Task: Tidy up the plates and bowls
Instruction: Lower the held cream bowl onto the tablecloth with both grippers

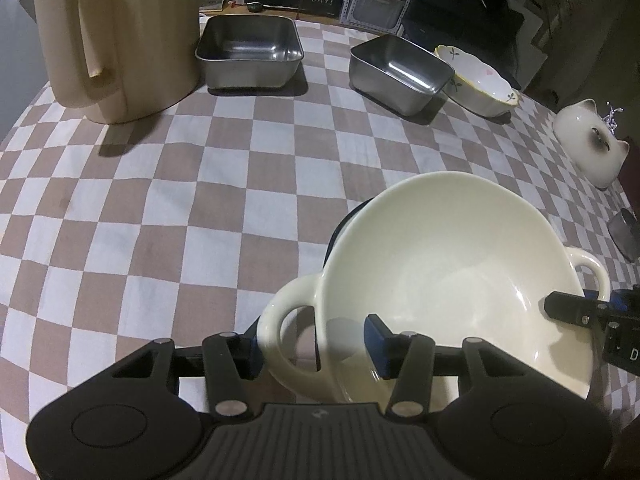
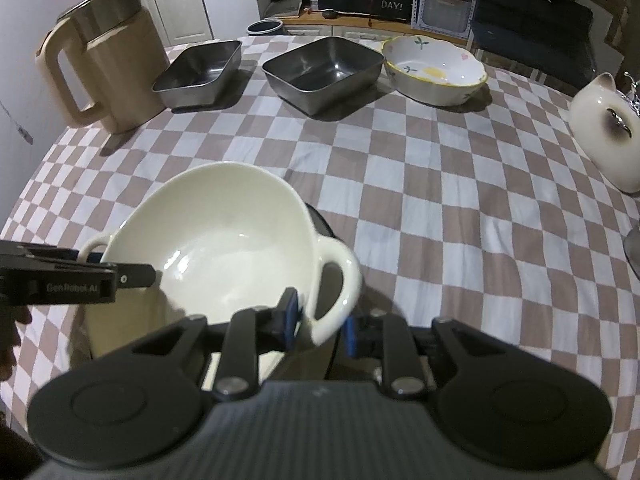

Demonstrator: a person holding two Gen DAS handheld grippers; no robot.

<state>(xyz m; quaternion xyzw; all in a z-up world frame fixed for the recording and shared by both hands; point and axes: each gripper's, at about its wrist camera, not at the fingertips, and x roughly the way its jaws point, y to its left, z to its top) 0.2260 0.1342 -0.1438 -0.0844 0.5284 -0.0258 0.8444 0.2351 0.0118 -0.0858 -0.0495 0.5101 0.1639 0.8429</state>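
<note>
The cream two-handled bowl is gripped at both ends above the checked tabletop: the left gripper is closed across the left handle, the right gripper across the right; a level carry toward the steel trays and floral bowl seems called for next

Dim indoor light; objects cast shadows toward the lower frame, glare streaks the white bowl, fisheye edges curve darkly.
</note>
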